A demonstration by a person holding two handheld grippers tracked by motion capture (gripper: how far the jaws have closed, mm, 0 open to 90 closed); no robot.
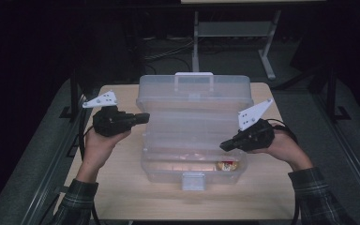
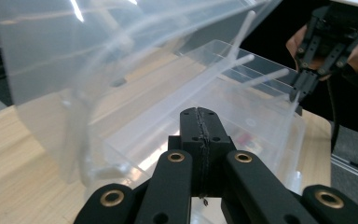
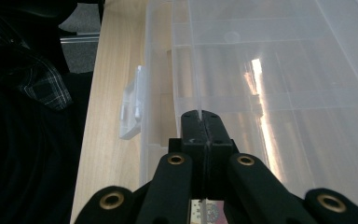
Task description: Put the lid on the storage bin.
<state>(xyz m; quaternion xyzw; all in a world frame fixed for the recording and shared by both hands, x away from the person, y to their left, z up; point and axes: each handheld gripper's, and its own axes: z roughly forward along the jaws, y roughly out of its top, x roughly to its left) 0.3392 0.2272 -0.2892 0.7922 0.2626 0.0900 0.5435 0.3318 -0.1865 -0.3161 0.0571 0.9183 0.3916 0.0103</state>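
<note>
- Two grippers work at one clear plastic storage box [image 1: 194, 140] that stands mid-table on the pale wooden table [image 1: 122, 187]; its hinged lid [image 1: 194, 91] already stands raised at the far side, so the opening looks largely done.
- Left gripper [image 1: 143, 117] hangs at the box's left side, just beside the raised lid; in the left gripper view its jaws are pressed together with nothing between them.
- Right gripper [image 1: 225, 145] sits at the box's right rim; the right gripper view shows its jaws closed, and a thin translucent edge meets their tip, though I cannot tell whether it is pinched or merely touched.
- Left to do, as I judge it: settle the lid fully back, or reach for what lies inside.
- Box walls are thin, glossy and see-through, with moulded ridges, a flat carry handle [image 1: 194, 77] on the lid and a white front latch [image 1: 193, 180].
- A small red-and-yellow packet [image 1: 226, 165], possibly food, lies in the near right corner.
</note>
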